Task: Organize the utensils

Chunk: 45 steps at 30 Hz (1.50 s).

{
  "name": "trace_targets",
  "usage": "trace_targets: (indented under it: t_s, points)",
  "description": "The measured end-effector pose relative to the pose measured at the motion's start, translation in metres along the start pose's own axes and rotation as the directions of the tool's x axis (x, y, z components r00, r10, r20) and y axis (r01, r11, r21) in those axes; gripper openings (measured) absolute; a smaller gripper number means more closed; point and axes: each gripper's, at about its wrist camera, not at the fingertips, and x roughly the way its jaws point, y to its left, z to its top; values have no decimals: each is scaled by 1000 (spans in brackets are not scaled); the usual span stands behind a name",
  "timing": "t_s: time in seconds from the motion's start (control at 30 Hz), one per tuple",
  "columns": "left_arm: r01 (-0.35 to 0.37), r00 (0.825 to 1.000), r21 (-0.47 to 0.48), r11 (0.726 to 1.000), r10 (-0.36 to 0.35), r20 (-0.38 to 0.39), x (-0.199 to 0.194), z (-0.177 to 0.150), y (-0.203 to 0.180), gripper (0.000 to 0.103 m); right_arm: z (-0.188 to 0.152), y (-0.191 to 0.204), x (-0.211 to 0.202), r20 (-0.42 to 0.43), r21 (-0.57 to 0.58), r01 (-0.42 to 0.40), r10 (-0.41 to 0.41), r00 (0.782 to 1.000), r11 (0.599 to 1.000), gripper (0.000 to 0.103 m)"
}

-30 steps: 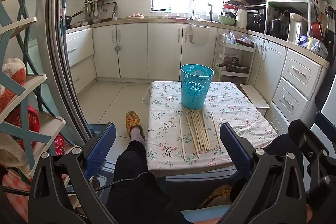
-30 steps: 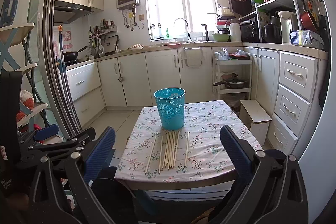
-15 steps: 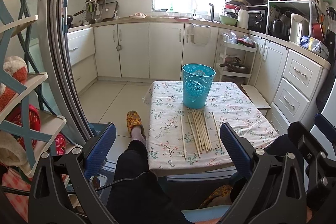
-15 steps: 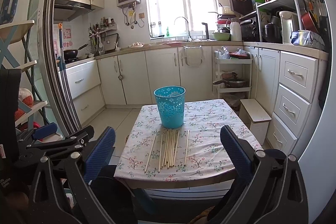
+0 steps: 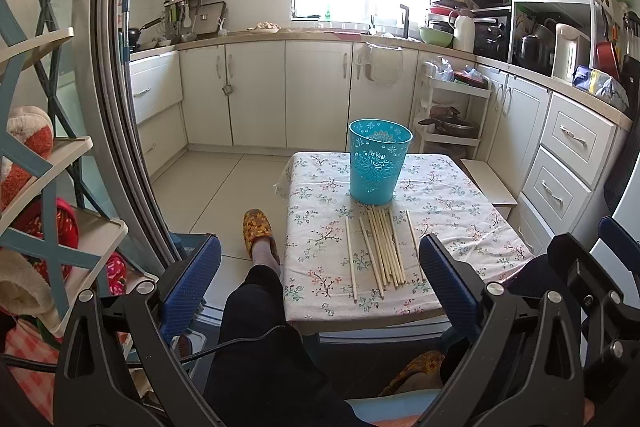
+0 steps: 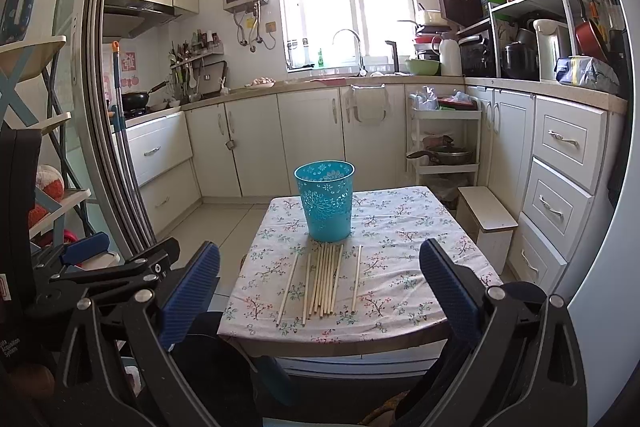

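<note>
Chopsticks [image 6: 326, 277] on table (beside blue bin [image 6: 325, 201]), both tongs spread wide, empty

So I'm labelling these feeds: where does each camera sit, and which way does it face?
Left wrist: on the left gripper, facing the table from its left; a leg and slipper show.
Right wrist: on the right gripper, facing the table squarely; the left gripper shows.
Shared: blue basket, chopsticks.
</note>
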Motion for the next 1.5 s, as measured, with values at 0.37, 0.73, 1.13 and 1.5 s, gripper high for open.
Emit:
trace_targets:
  t_s: [0.37, 0.73, 1.13, 1.5]
  points:
    - [-1, 1000, 0, 1000, 1, 0, 0, -1, 0, 95, 0, 2, 0, -5, -7, -2, 2, 1000, 1000, 96]
    - [-1, 1000, 0, 1000, 1, -1, 0, -1, 0, 95, 0, 2, 0, -5, -7, -3, 3, 1000, 1000, 96]
    - [-4, 1000, 4, 1000, 4, 2, 0, -1, 0, 95, 0, 5, 1, -6, -14, -11, 11, 1000, 1000, 96]
    - [-30, 998, 32, 999, 31, -54, 52, 9, -5, 95, 4, -9, 59, -67, -42, -19, 16, 998, 999, 96]
